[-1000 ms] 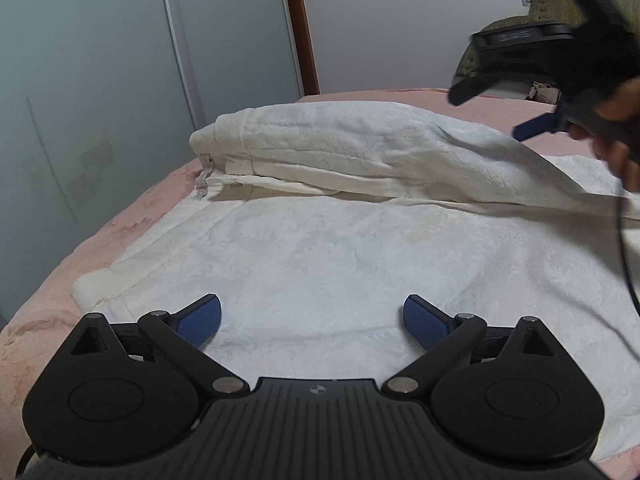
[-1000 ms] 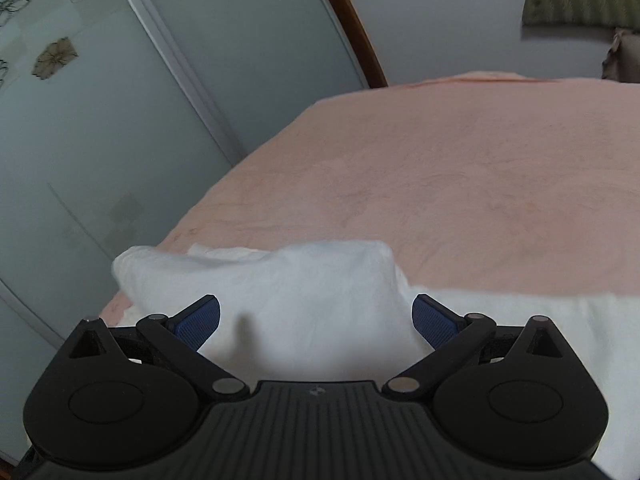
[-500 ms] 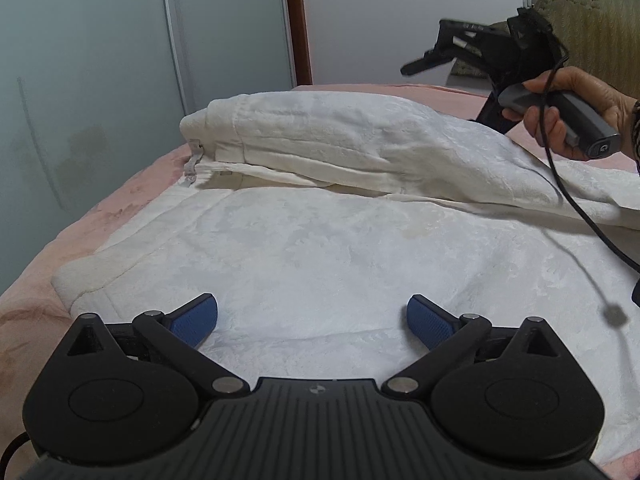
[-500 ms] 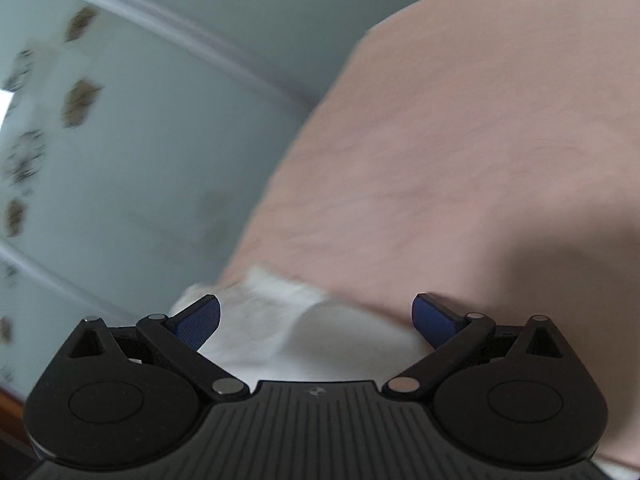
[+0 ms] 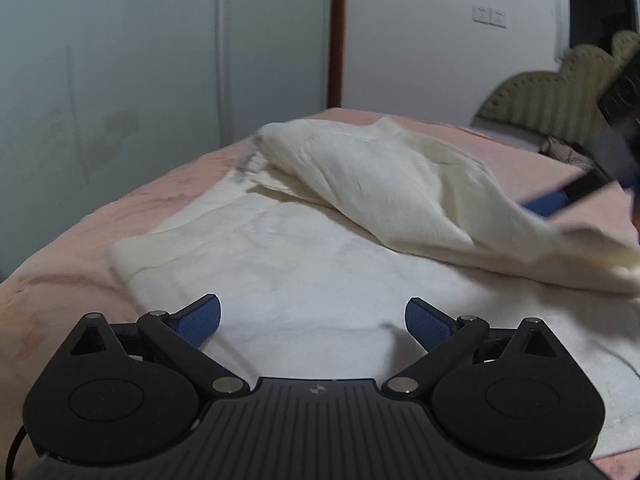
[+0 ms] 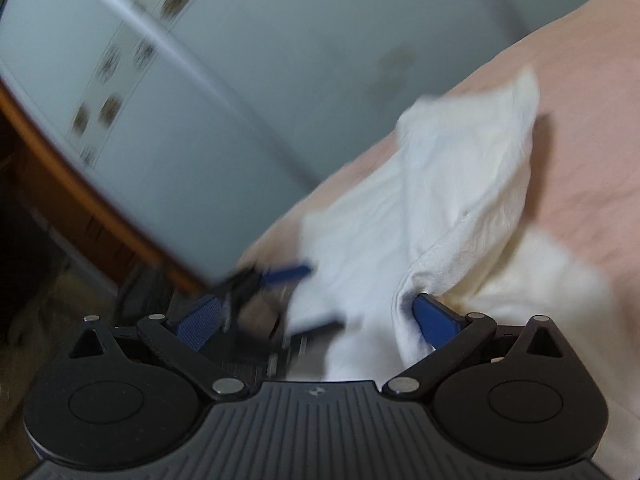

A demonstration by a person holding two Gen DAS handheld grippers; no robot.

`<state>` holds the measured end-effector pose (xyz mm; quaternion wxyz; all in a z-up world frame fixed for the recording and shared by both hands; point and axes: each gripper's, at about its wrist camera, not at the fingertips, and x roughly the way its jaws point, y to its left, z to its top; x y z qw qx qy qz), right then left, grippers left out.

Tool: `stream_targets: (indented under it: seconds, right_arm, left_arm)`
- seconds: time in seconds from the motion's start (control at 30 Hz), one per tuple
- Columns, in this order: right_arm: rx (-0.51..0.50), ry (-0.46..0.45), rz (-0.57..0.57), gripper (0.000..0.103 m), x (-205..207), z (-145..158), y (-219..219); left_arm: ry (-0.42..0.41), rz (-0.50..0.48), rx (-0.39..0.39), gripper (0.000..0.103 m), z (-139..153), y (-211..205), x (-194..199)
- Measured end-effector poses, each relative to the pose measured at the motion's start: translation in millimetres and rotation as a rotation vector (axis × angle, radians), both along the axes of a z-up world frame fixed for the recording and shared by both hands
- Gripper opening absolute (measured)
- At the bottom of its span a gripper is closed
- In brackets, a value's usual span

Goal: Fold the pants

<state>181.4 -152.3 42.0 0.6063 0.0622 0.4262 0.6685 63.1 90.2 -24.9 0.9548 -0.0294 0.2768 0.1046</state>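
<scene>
Bed (image 5: pixel 120 216): pink cover. On it: white pants (image 5: pixel 320 248), spread flat, one part folded over itself.

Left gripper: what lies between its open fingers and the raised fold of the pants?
Only the flat white layer of the pants; nothing else lies between the left gripper and the raised fold, as the left wrist view shows.

A home bedroom: pink-sheeted bed (image 5: pixel 532 160), frosted flower-patterned wardrobe doors (image 5: pixel 120 60), padded headboard (image 5: pixel 552 100).
</scene>
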Motion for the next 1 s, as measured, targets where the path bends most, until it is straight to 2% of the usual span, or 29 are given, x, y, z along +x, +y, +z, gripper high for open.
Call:
stream_targets:
  seconds: [0.07,0.1,0.2,0.27,0.33,0.37,0.53,0.67,0.77,0.87,1.0]
  right_arm:
    - [-0.075,-0.063,-0.042,0.103,0,1,2]
    - [-0.095,-0.065,-0.085,0.103,4,-1,-1]
    - [-0.079,-0.018,-0.228,0.103,26,-7,-16]
    - [-0.051,0.001,-0.267,0.103,34,-12,-23]
    - [-0.044,-0.018,-0.258,0.103,24,-11,-13]
    - [-0.050,-0.056,-0.227,0.103,17,-10,-4]
    - [-0.192,-0.342,-0.153,0.103,-37,4,34]
    - [-0.259,-0.480,-0.108,0.103,-72,3,40]
    - [-0.287,-0.539,-0.050,0.103,-96,-1,36]
    - [-0.316,-0.585,-0.012,0.103,-116,-4,31]
    - [-0.308,-0.564,-0.031,0.103,-124,-8,19]
  left_arm:
    - [0.005,0.037,0.024,0.100,1,7,-6]
    - [0.012,0.049,0.036,0.100,2,11,-7]
    - [0.014,0.081,0.021,0.099,9,21,-6]
    - [-0.014,0.084,-0.003,0.099,20,26,-5]
    - [-0.052,0.077,-0.011,0.099,34,29,-3]
    - [-0.066,0.066,-0.021,0.099,42,30,-1]
    - [-0.074,0.071,-0.167,0.099,68,53,12]
    - [-0.060,0.108,-0.229,0.097,69,64,17]
    - [-0.052,0.072,-0.296,0.096,68,70,15]
    - [-0.062,0.019,-0.322,0.095,66,67,13]
    - [-0.062,-0.039,-0.383,0.096,59,64,9]
